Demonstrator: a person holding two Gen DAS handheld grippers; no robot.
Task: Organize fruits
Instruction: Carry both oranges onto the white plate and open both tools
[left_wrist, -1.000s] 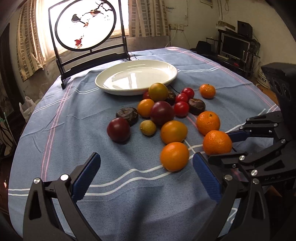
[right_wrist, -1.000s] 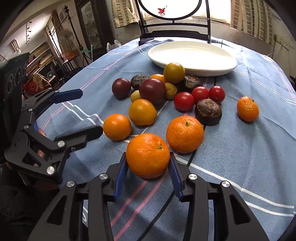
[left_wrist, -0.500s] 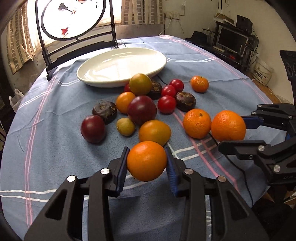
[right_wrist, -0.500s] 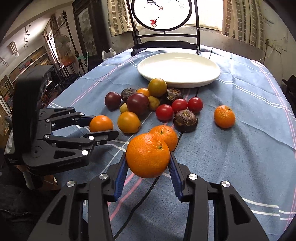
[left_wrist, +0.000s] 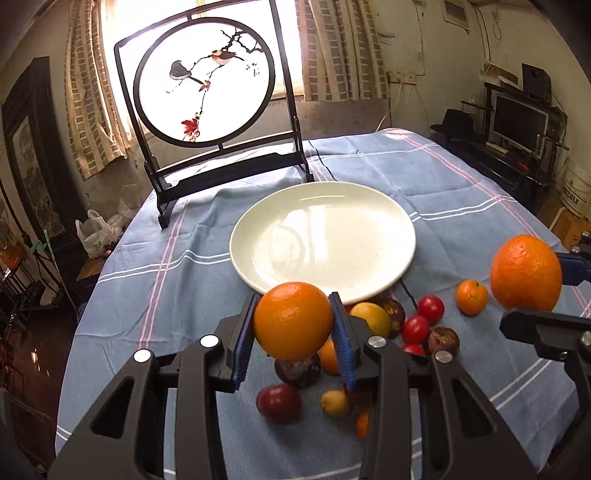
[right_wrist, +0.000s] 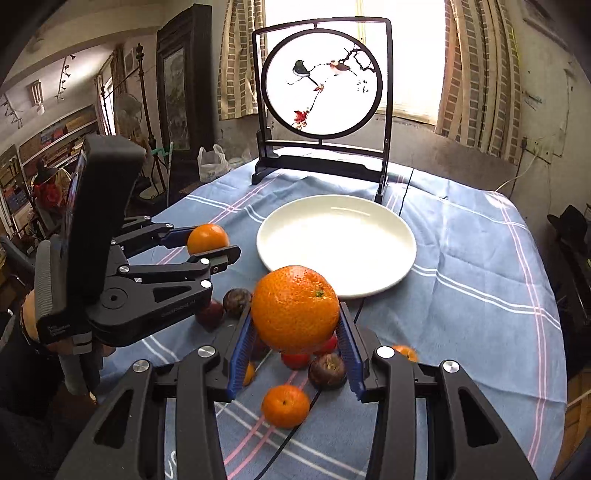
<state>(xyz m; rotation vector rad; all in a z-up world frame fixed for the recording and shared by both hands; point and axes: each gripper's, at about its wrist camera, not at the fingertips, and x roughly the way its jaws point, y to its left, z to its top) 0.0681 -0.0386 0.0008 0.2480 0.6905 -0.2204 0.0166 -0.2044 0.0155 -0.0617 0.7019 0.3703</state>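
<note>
A: What do the two grippers hold?
B: The left gripper (left_wrist: 293, 325) clamps one smooth orange (left_wrist: 293, 320); the right gripper (right_wrist: 295, 325) clamps one pebbled orange (right_wrist: 294, 308). Both hang above the table, near the plate's front rim.
A: And beyond them?
B: One white plate (left_wrist: 258, 275), bare. Three red tomatoes (left_wrist: 430, 309) and one small tangerine (left_wrist: 471, 296) lie on the blue cloth (left_wrist: 147, 295) among other fruit.

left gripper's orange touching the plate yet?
Apart. In the right wrist view the smooth orange in the left gripper hangs left of the white plate, with blue cloth between them.
</note>
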